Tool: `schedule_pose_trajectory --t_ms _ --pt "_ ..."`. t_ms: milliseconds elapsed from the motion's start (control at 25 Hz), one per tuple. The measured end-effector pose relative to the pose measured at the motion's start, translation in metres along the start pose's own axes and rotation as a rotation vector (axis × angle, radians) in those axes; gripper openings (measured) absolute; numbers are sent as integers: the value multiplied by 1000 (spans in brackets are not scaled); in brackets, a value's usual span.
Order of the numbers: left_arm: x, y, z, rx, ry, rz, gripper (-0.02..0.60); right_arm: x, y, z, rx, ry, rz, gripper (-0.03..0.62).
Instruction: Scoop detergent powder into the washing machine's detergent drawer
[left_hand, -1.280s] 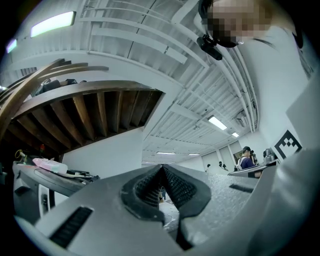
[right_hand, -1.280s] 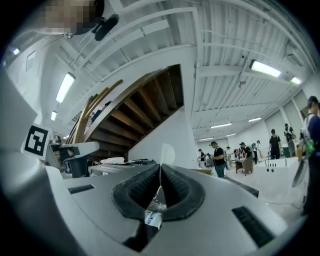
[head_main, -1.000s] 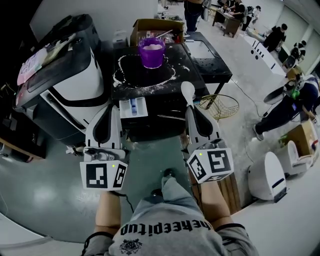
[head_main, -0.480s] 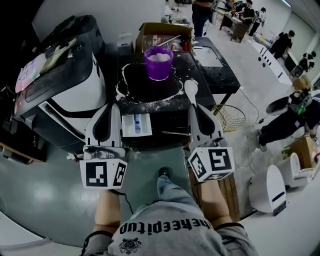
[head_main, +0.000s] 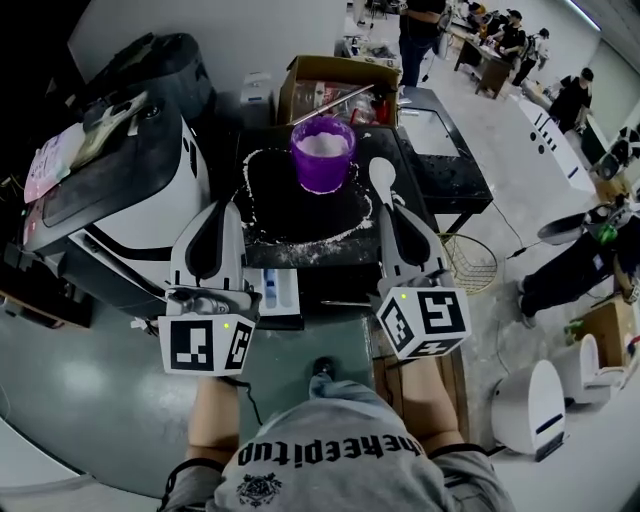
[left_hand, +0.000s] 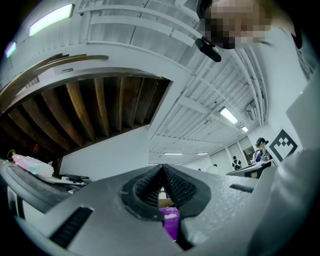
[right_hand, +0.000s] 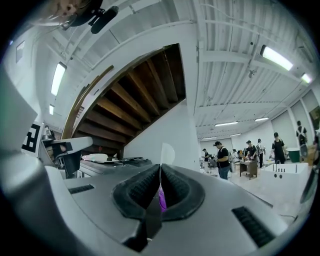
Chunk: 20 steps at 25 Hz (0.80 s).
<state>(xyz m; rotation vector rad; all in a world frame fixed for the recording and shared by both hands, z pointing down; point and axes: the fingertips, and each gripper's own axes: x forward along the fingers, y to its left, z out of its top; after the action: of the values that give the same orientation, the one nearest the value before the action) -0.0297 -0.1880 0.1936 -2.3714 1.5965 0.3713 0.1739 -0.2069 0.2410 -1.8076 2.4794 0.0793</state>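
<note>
A purple cup (head_main: 322, 153) full of white detergent powder stands on the black washer top (head_main: 300, 215), ringed by spilled powder. The detergent drawer (head_main: 271, 291) is pulled open at the washer's front left, just right of my left gripper. My left gripper (head_main: 221, 208) is shut with nothing in it; in the left gripper view its pads (left_hand: 150, 187) meet and the purple cup (left_hand: 171, 223) shows below them. My right gripper (head_main: 393, 208) is shut on the handle of a white spoon (head_main: 381, 177), whose empty bowl sticks out ahead, right of the cup. The spoon (right_hand: 167, 152) rises from the shut pads.
A large white and black machine (head_main: 120, 190) stands at the left. A cardboard box (head_main: 335, 78) sits behind the washer. A black table (head_main: 440, 130) is at the right, with a wire basket (head_main: 470, 262) on the floor beside it. Several people stand far back.
The washer, cup and drawer have come nearer and lower in the head view. Both grippers keep their places in the frame, the right still holding the spoon.
</note>
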Motion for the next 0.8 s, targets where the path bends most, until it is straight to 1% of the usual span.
schedule_pose_trajectory --t_ms 200,320,640,800 --pt "36 1 -11 -8 -9 9 3 33 -21 -1 15 1 33 8" --pt "52 -2 -16 2 -11 14 3 46 -33 -2 37 -4 57 8" --pt "76 1 -36 6 20 22 3 74 -48 -10 101 1 105 8" --pt "83 4 -47 5 34 18 3 84 -54 -17 123 14 98 8"
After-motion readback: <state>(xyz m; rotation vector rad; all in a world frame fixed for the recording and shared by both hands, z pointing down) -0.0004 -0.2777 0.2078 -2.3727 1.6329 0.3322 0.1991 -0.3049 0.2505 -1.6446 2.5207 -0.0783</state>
